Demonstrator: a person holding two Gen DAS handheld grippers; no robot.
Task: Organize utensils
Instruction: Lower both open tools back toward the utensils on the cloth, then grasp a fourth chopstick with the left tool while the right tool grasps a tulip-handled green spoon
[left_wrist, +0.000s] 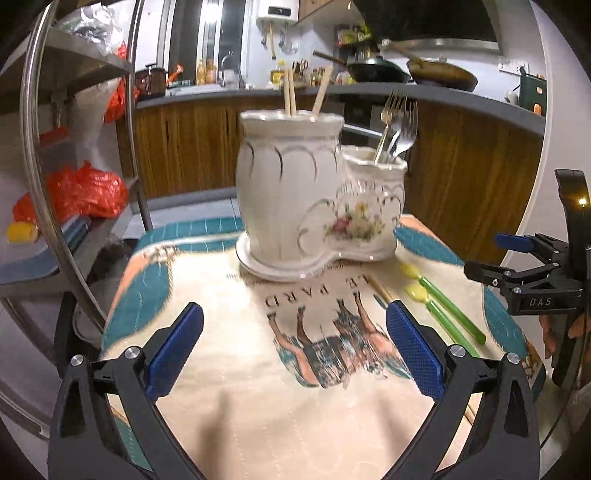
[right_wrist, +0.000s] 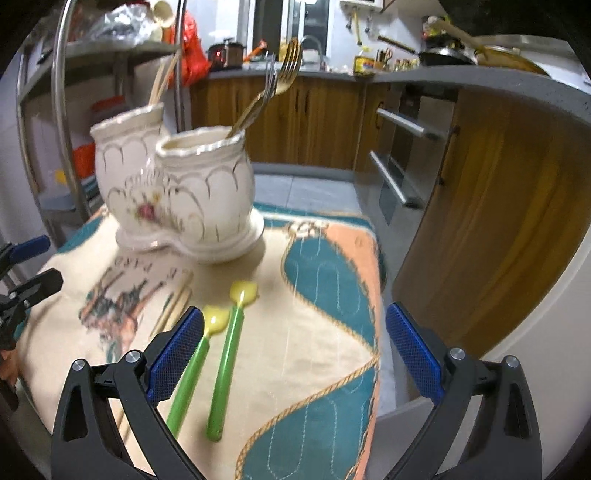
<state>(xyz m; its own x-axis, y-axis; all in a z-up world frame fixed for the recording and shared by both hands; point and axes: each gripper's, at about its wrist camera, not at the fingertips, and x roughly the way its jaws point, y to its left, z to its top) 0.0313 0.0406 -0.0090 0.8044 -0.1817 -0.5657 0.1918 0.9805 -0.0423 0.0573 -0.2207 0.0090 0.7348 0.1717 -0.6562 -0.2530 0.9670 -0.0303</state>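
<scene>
Kitchen cupboards of brown wood and a grey worktop with pans run behind a small bench (left_wrist: 258, 406) covered by a printed cloth (right_wrist: 314, 350) in cream, teal and peach

Left tool (left_wrist: 295, 354) hangs above the near part of the cloth with its blue pads spread wide and nothing between them. Just beyond its right pad the end of a pair of wooden chopsticks (left_wrist: 380, 291) lies on the cloth, and further right of that lie two green spoons (left_wrist: 439, 302) with yellow bowls, side by side. Straight ahead, past the printed horses, stands a white two-pot holder (left_wrist: 295, 206); its taller pot holds chopsticks and its shorter pot holds forks (left_wrist: 399, 125)

Right tool (right_wrist: 295, 354) also stands wide open and grips nothing. Both spoons lie on the cloth under it, one running beneath its left pad, the other just inside that pad, and neither is touched as far as can be seen. Loose chopsticks lie just left of that pad. Ahead and to the left stands the holder

Each tool shows at the edge of the other's view
</scene>
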